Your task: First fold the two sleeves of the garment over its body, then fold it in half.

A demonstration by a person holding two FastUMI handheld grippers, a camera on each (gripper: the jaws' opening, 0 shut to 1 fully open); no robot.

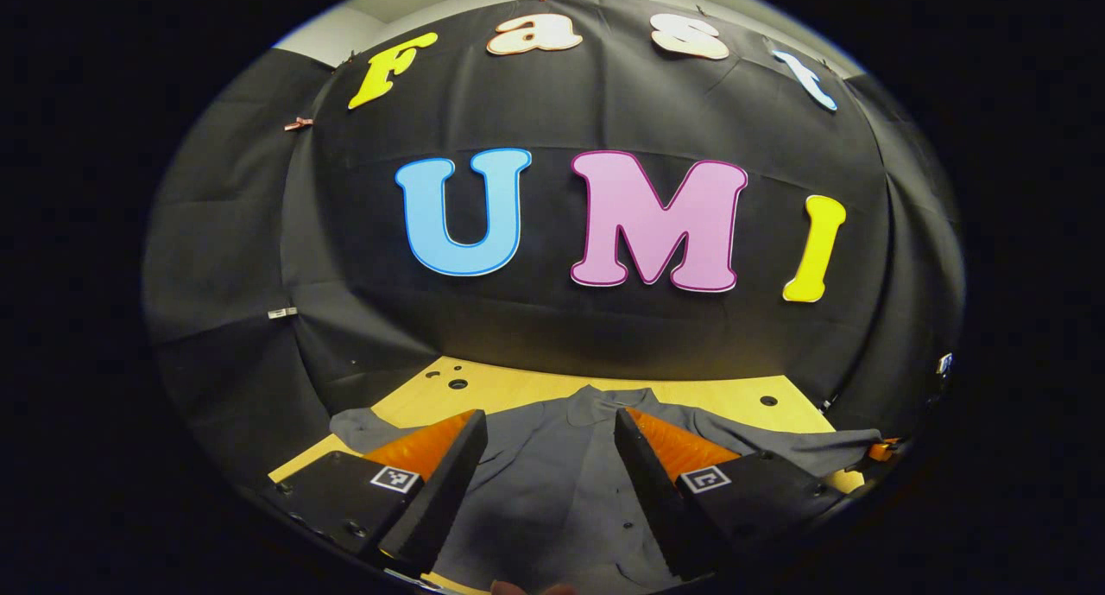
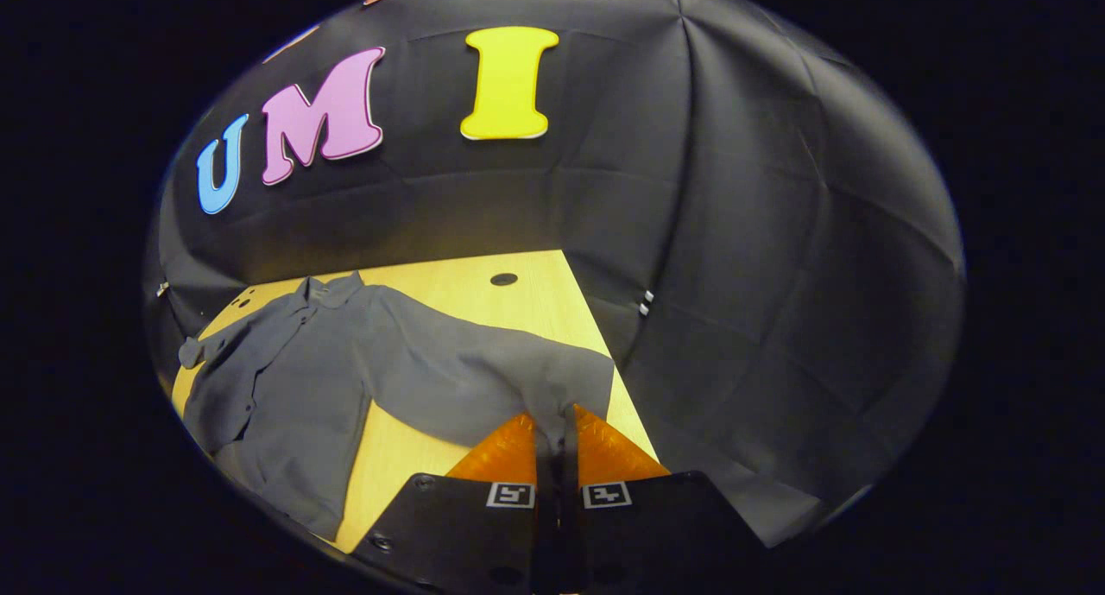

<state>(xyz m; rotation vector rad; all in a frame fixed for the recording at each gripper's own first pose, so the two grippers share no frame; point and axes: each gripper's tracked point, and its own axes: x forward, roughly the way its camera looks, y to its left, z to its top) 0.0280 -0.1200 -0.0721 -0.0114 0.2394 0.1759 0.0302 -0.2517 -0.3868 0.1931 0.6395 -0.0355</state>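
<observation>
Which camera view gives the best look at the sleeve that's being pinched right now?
The right gripper view: the right hand-held gripper is shut on the sleeve, whose full run back to the shirt shows. The left gripper view catches that sleeve stretched out low at its edge.

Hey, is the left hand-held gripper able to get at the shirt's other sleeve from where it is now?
Probably yes. The left hand-held gripper hangs open above the shirt, and the far sleeve lies flat on the table with nothing on it. The right hand-held gripper is busy, shut on the opposite sleeve.
</observation>
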